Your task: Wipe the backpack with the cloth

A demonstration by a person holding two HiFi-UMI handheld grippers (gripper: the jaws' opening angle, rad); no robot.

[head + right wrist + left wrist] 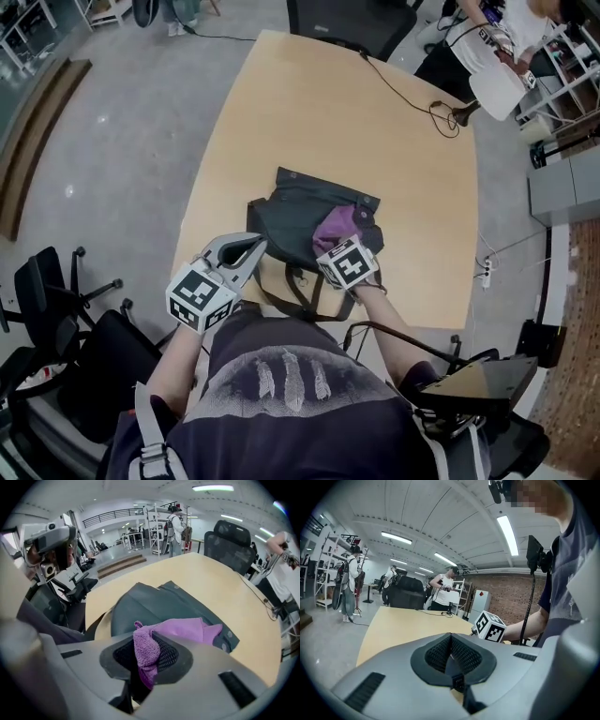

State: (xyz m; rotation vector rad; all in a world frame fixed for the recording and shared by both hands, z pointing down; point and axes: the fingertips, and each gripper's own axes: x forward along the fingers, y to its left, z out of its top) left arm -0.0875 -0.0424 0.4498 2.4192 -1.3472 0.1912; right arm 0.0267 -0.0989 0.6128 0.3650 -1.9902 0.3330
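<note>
The backpack (291, 220), dark grey, has the right gripper (145, 665) at its near side, jaws pinched tight on a purple cloth (187, 630) that spreads over its top. The left gripper (452, 665), jaws together on nothing, hangs just beside the backpack's left edge. The backpack lies flat near the front edge of the wooden table (328, 112)

No readable text, numbers or brands anywhere. Left marker cube (201, 297) and right marker cube (348, 263): black-and-white square codes only, no letters. White cabinet (481, 604) in the left gripper view carries a red diamond sticker (480, 593), too small to read. Shirt print (286, 375): pale streaks, no lettering.
</note>
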